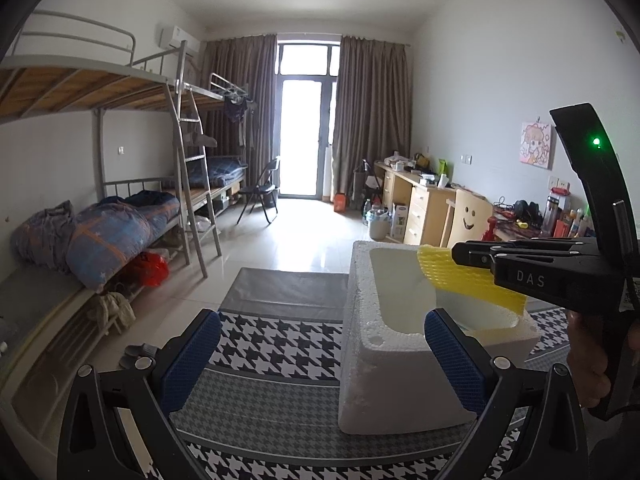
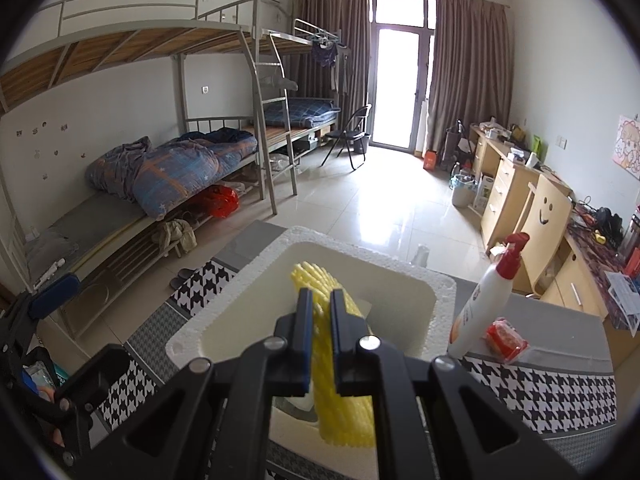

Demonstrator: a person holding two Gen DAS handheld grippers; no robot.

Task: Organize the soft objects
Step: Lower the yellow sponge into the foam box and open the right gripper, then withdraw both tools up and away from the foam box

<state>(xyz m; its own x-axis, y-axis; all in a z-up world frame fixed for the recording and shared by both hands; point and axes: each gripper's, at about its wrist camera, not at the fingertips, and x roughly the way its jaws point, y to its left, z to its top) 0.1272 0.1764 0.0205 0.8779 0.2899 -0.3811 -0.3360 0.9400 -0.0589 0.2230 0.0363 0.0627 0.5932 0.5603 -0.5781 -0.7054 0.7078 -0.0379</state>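
Right gripper (image 2: 321, 304) jaws clamped on yellow foam net (image 2: 340, 380), long axis along the jaws, seemingly just above the foam box (image 2: 224, 320); left gripper (image 1: 320, 344) jaws apart

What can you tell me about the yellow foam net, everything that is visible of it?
The yellow foam net is a soft, ribbed mesh sleeve, pale yellow, flattened into a strip. The right gripper is shut on it, its fingers pinching it near the middle. It hangs over the open white foam box, with one end pointing away into the cavity. In the left wrist view it sticks out past the fingertips above the box rim. Whether it touches the box cannot be told.
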